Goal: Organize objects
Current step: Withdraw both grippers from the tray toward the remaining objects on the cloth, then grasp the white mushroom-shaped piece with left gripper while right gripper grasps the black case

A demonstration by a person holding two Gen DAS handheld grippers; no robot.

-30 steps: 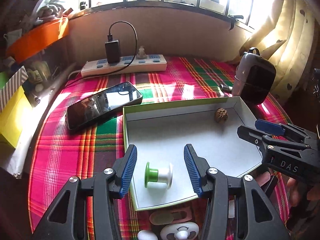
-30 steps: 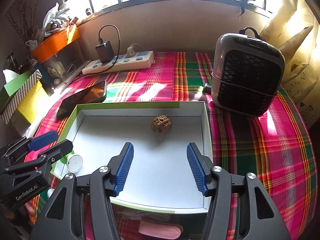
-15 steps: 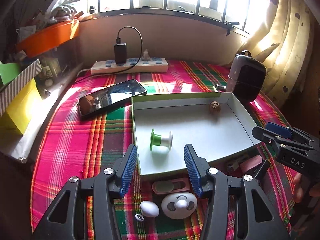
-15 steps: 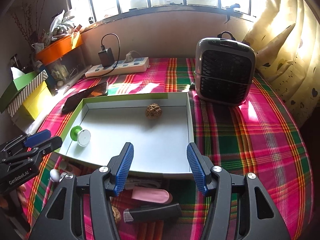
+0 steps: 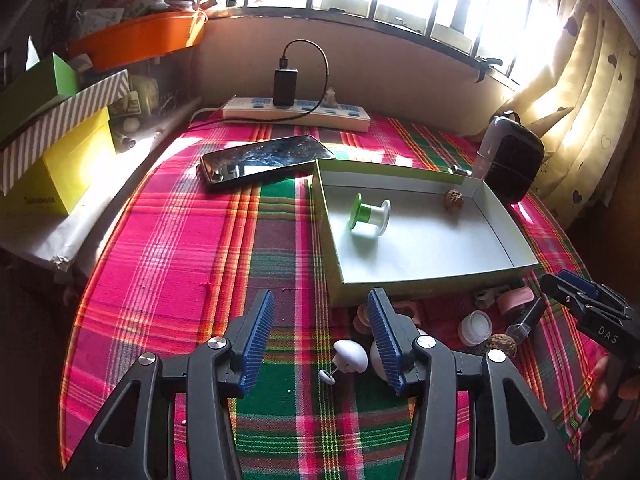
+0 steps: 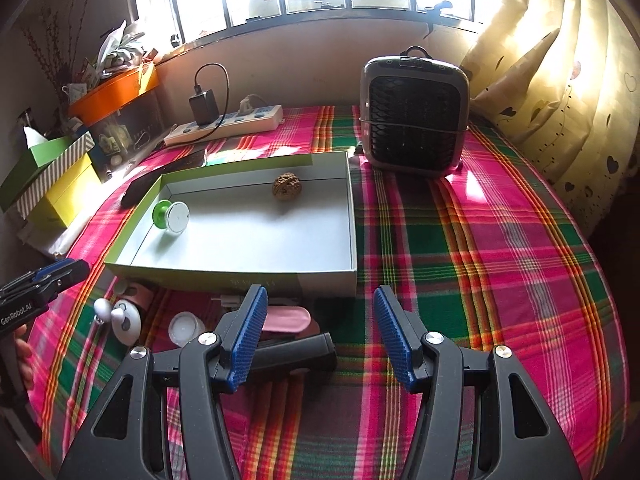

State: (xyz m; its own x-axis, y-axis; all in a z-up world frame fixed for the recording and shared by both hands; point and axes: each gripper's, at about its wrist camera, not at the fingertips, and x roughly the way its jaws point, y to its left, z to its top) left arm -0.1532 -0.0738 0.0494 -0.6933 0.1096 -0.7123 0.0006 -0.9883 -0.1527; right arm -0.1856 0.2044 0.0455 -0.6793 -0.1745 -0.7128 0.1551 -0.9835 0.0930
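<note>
While both grippers have drawn back from the green-edged box (image 5: 420, 240) over the last second, the green-and-white spool (image 5: 370, 214) stays inside it at about ten o'clock of the floor, and the walnut (image 5: 454, 200) sits near the far wall at one o'clock. That suggests the spool's drop-off is done. The left gripper (image 5: 320, 344) hangs empty, jaws wide apart, with the white egg-shaped piece (image 5: 351, 356) just inside its right finger. The right gripper (image 6: 320, 334) is likewise spread and empty, above the black handle-like piece (image 6: 296, 354) and pink piece (image 6: 288, 318). Next pick is probably one of these loose items outside the box's near wall.
</note>
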